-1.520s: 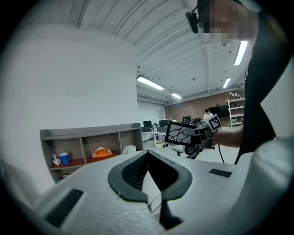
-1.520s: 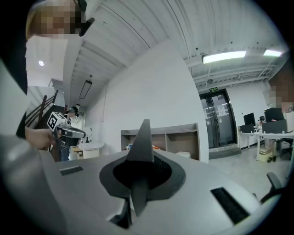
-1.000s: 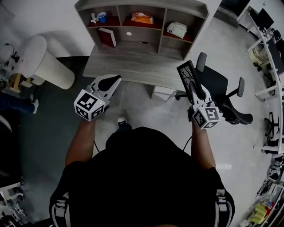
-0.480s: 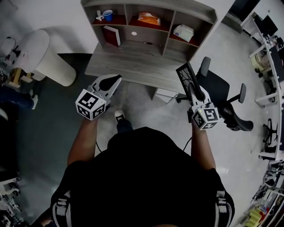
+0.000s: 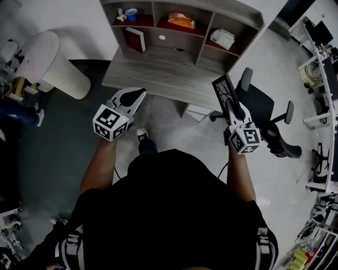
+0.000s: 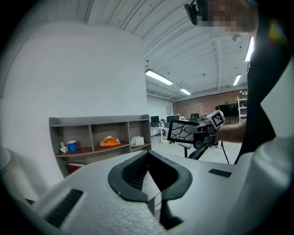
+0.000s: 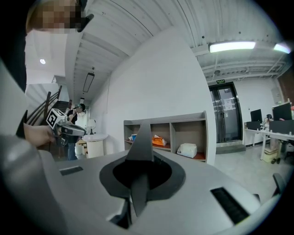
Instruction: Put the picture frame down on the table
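The picture frame (image 5: 224, 88) is black with a white branching pattern. It stands upright on edge in the air off the right corner of the grey wooden table (image 5: 158, 74). My right gripper (image 5: 232, 108) is shut on its lower edge, and the frame's thin edge (image 7: 140, 137) rises between the jaws in the right gripper view. The left gripper view shows the frame (image 6: 183, 131) side-on, out to the right. My left gripper (image 5: 138, 95) hovers just short of the table's front edge, shut with nothing in it (image 6: 149, 176).
A shelf unit (image 5: 179, 29) on the table's back holds a blue cup (image 5: 131, 14), a red book (image 5: 136, 39), an orange bag (image 5: 181, 20) and a white box (image 5: 222, 38). A black office chair (image 5: 264, 111) stands right of the frame. A white cylinder (image 5: 53, 68) is on the left.
Both grippers have edged slightly toward the table and a little lower. The frame stays in the right gripper, still upright.
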Motion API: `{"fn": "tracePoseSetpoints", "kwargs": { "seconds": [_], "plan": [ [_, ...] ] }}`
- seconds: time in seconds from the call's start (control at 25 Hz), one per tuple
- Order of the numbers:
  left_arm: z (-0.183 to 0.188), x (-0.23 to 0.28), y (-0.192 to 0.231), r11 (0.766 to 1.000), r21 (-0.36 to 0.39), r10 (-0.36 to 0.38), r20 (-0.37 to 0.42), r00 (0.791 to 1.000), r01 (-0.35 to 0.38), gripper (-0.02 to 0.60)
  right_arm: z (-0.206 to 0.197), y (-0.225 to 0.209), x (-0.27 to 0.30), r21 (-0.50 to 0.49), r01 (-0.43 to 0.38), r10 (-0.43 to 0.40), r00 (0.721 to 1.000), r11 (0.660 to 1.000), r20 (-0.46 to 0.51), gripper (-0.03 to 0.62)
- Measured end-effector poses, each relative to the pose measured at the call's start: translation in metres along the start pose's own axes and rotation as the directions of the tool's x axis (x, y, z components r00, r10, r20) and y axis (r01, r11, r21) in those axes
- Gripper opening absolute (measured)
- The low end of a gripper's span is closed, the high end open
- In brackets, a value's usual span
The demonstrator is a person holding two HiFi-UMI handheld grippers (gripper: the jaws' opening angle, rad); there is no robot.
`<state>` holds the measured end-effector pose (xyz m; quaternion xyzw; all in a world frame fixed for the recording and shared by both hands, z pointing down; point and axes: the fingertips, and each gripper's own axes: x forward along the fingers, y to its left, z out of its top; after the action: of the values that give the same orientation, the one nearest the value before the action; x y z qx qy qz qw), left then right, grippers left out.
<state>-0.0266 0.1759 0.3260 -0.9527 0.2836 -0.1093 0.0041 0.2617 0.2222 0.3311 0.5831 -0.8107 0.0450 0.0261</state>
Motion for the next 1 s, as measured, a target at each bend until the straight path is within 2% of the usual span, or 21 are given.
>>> {"fn": "tracePoseSetpoints", "kwargs": {
  "seconds": [0.52, 1.0],
  "plan": [
    [-0.010, 0.002, 0.045, 1.000, -0.016, -0.012, -0.006, 1.000, 0.012, 0.017, -0.001, 0.007, 0.036, 0.003, 0.018, -0.018, 1.000, 1.000, -0.019, 0.017],
    [-0.028, 0.018, 0.124, 0.998, -0.041, -0.038, -0.046, 0.998, 0.036, 0.017, -0.004, 0.013, 0.108, 0.018, 0.047, -0.046, 0.998, 0.999, -0.052, 0.017]
  ]
}}
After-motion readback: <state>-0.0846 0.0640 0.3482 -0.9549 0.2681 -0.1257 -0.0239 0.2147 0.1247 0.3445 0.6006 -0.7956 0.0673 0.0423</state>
